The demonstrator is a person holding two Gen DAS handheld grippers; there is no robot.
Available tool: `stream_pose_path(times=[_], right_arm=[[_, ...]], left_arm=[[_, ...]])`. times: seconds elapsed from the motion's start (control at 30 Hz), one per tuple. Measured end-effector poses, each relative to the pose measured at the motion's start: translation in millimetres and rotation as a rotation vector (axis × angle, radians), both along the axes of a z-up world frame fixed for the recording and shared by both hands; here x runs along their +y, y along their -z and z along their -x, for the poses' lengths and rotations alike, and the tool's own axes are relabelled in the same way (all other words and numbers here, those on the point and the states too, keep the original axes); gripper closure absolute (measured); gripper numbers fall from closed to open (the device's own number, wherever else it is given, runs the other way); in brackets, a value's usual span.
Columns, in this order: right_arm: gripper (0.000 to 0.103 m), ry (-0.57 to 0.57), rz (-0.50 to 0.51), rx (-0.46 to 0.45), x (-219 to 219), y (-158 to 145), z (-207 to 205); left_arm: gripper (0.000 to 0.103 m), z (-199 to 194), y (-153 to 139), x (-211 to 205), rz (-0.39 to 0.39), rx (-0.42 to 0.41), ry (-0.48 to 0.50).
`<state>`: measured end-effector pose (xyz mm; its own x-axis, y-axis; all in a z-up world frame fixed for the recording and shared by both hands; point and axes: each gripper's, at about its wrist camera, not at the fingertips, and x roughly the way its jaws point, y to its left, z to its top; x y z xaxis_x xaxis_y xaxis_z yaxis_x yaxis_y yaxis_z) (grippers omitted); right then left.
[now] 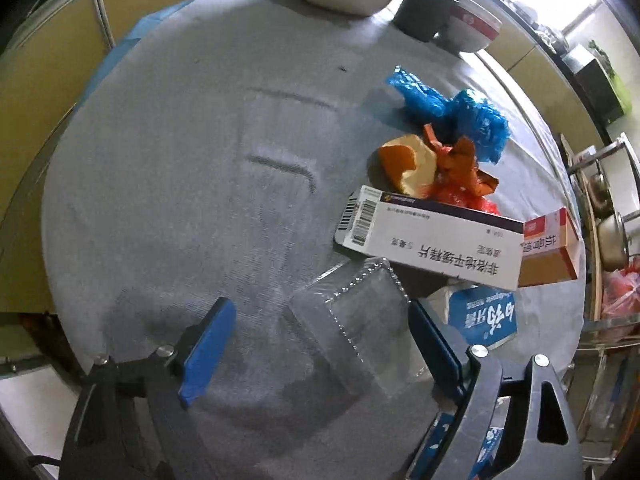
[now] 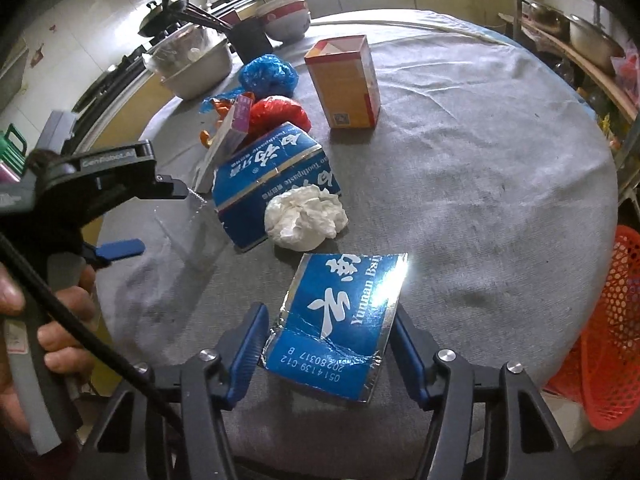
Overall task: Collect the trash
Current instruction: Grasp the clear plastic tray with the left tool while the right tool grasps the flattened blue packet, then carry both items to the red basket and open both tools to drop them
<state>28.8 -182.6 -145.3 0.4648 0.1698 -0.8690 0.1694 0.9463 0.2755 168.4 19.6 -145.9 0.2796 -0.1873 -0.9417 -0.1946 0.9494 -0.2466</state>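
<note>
While both tongs stand open, nothing is yet held. Right gripper (image 2: 326,354): jaws spread to either side of a flattened blue toothpaste carton piece (image 2: 340,326) lying flat on the grey tablecloth (image 2: 480,200); whether the pads touch its edges cannot be told. Left gripper (image 1: 320,344): jaws wide apart around a clear plastic clamshell (image 1: 356,320), which rests on the cloth beside the right-hand pad.

Beyond the right gripper lie a crumpled white tissue (image 2: 306,222), touching a second blue toothpaste carton (image 2: 272,184), then a red plastic bag (image 2: 280,114), a blue plastic bag (image 2: 268,72) and an upright orange box (image 2: 346,82). From the left wrist view, a white medicine box (image 1: 432,240) rests tilted over the pile, with orange peel (image 1: 408,168) and crumpled orange wrappers (image 1: 460,164) behind it.

At the table's right edge, a red mesh basket (image 2: 604,340) stands below table level, presumably the receptacle; its contents are not visible.

Judgement: collection is at an early stage. All the visible trash remains on the table, and two pickups appear imminent.
</note>
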Motion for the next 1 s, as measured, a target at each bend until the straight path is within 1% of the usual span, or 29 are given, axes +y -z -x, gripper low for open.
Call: stream_pose_path(times=[0.07,0.1,0.17,0.27,0.37,0.43,0.53,0.7,0.73,0.77,0.83,1.0], right_arm=[[0.040,0.005,-0.001,-0.002,-1.2,0.0,0.3],[0.040,0.008,-0.006,-0.001,-2.7,0.0,0.7],[0.040,0.017,-0.022,0.002,-7.3,0.6,1.8],[0.040,0.019,-0.036,0.006,-8.8,0.5,0.5],[0.040,0.013,-0.033,0.003,-6.7,0.4,-1.1],[0.040,0.013,-0.041,0.004,-6.5,0.3,-2.1],[0.040,0.012,-0.047,0.003,-7.2,1.0,-1.8],[0.041,-0.007,-0.046,-0.007,-6.7,0.7,-1.9],[0.041,-0.008,-0.047,-0.008,-6.9,0.8,-1.3],[0.041,-0.004,-0.056,-0.010,-8.6,0.6,-0.6],[0.041,0.001,-0.059,-0.018,-11.7,0.4,1.1],[0.042,0.002,-0.083,-0.055,-20.3,-5.2,11.9]], left_arm=[[0.022,0.3,-1.4,0.1,0.004,-0.001,0.015],[0.023,1.4,-3.3,0.6,0.003,-0.002,0.021],[0.023,-0.2,-4.9,1.4,-0.006,0.011,0.024],[0.024,-1.7,-7.2,2.4,0.001,0.028,0.021],[0.024,-8.1,-11.3,-4.4,0.032,0.034,0.005],[0.024,-14.5,-10.7,-8.8,0.027,0.042,-0.007],[0.024,-18.6,-4.1,-13.2,0.034,0.072,-0.015],[0.024,-19.5,18.3,-16.1,0.082,0.131,-0.032],[0.032,-17.5,16.3,-14.3,0.075,0.110,-0.035],[0.043,-17.1,15.3,-13.2,0.075,0.101,-0.034],[0.045,-14.5,15.2,-9.5,0.098,0.091,-0.037],[0.053,5.3,4.7,-4.9,0.083,0.053,0.011]])
